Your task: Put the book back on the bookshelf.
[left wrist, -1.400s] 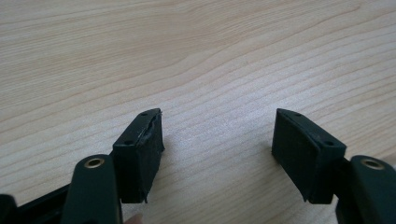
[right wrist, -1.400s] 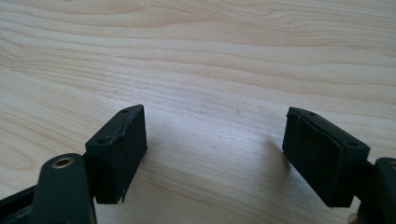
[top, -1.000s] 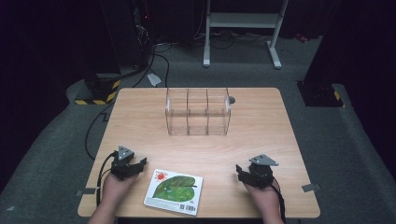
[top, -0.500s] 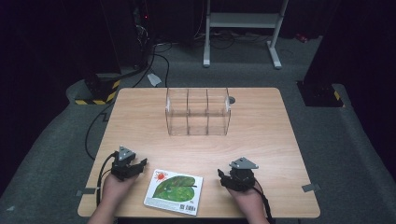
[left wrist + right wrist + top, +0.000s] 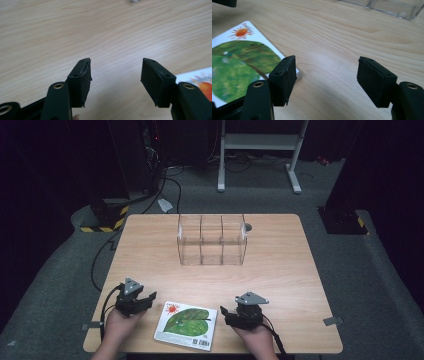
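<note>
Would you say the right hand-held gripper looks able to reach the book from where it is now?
Probably yes. The right hand-held gripper sits just beside the book, jaws open and empty, with one jaw at the cover's edge in its own view. Only bare table lies between them.

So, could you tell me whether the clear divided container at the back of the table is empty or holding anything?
Empty. Through the clear container's walls each of the three compartments shows bare wood; the book lies flat near the front edge.

One book (image 5: 186, 325), one clear organizer (image 5: 212, 239), two hand-held grippers.
</note>
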